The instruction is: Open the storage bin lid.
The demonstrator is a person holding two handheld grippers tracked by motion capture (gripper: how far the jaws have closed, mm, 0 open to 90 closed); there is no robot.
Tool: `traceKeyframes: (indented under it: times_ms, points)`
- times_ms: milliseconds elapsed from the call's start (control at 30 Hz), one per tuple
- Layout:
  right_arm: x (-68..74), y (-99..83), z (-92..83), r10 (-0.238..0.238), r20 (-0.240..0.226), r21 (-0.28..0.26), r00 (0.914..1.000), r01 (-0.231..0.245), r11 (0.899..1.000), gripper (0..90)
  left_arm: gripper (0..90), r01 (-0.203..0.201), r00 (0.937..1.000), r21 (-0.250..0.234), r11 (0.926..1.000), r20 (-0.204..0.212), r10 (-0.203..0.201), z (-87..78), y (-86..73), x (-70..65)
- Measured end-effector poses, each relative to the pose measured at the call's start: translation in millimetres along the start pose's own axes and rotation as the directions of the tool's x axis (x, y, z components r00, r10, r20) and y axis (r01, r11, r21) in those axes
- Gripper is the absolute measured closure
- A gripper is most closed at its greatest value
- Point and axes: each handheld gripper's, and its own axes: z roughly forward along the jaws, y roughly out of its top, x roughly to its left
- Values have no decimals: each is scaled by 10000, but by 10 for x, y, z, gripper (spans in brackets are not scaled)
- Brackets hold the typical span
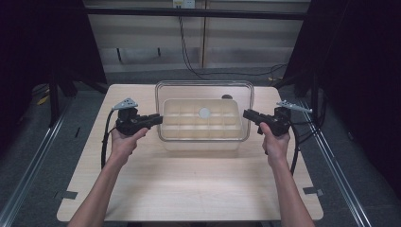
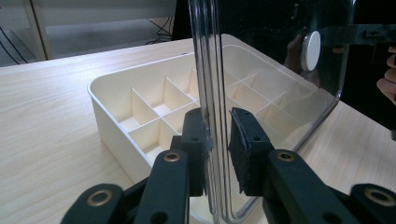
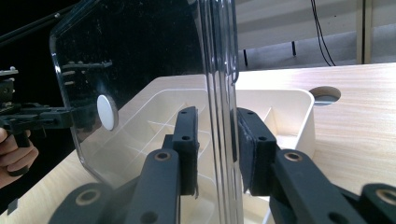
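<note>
A clear plastic lid (image 1: 204, 87) with a white round disc (image 1: 204, 112) at its middle hangs over a cream compartment box (image 1: 203, 142) on the table. My left gripper (image 1: 160, 119) is shut on the lid's left edge, and its pads (image 2: 198, 135) stand on both sides of the rim. My right gripper (image 1: 246, 114) is shut on the opposite edge. In the left gripper view the lid (image 2: 280, 70) runs edge-on between the jaws of the left gripper (image 2: 217, 140), above the box (image 2: 112, 116). The right gripper view shows the right gripper (image 3: 217, 144) clamping the lid (image 3: 140, 70).
The wooden table (image 1: 189, 189) has a small round hole (image 1: 227, 97) behind the box. Cables trail from both grippers down the table's sides. Dark curtains and metal rails flank the table, and a black cable (image 1: 189, 61) lies on the floor behind it.
</note>
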Motion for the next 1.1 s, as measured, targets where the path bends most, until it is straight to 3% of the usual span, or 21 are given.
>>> traceKeyframes:
  times_ms: [233,1100]
  points:
    - [0,-32,-10,5,140,103,9999,-7,9999,706,764,-114,9999,251,9996,26,113,5,-19,-17]
    - [170,53,-154,-414,-214,-84,9989,412,9991,720,764,-240,9997,4,9997,-94,240,-174,32,-140]
